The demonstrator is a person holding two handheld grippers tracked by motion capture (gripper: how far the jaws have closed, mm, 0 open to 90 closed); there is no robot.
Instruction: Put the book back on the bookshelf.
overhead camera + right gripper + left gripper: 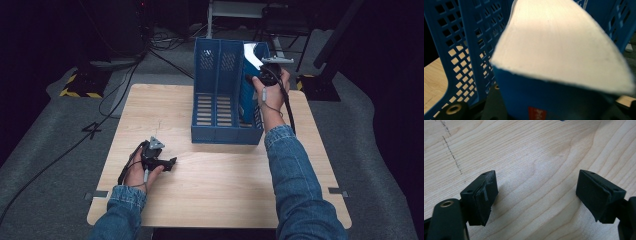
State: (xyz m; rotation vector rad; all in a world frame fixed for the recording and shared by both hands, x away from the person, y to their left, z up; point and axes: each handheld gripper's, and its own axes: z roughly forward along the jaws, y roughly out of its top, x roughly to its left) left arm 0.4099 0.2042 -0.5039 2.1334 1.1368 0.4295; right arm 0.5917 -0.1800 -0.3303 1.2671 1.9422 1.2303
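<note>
Close up, right gripper (257, 76) jaws clamp the book (564, 50); left gripper (536, 195) jaws gape, empty.

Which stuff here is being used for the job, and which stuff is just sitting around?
Being used:
- the blue book, held in the right gripper
- the blue file rack, where the book is going in on the right side

Just sitting around:
- the left gripper, open and resting on the table
- the cables on the floor
</note>
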